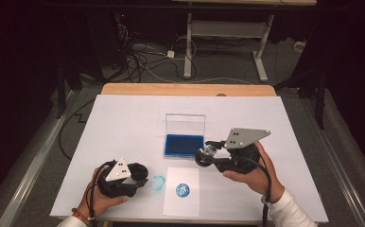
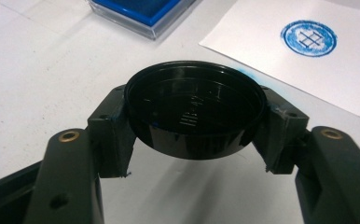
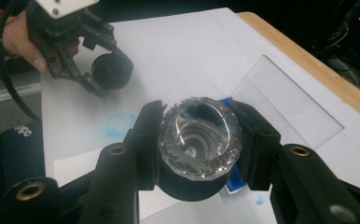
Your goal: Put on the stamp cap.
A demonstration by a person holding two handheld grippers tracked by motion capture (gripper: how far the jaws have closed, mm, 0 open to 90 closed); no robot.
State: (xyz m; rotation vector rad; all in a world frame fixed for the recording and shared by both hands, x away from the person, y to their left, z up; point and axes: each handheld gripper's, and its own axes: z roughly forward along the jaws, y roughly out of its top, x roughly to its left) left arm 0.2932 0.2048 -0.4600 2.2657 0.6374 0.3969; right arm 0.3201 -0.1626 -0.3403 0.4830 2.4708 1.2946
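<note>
A round stamp with a clear faceted knob and a black base sits between the jaws of my right gripper, which is shut on it. In the high view that gripper hangs just right of the blue ink pad, whose clear lid stands open. My left gripper is shut on a black round cap, held low over the table at the front left. A small paper near the front edge carries a blue round print.
A pale blue smear marks the white sheet between the cap and the paper. The wooden table edge shows at the back. Beyond it are desk legs and cables on the floor.
</note>
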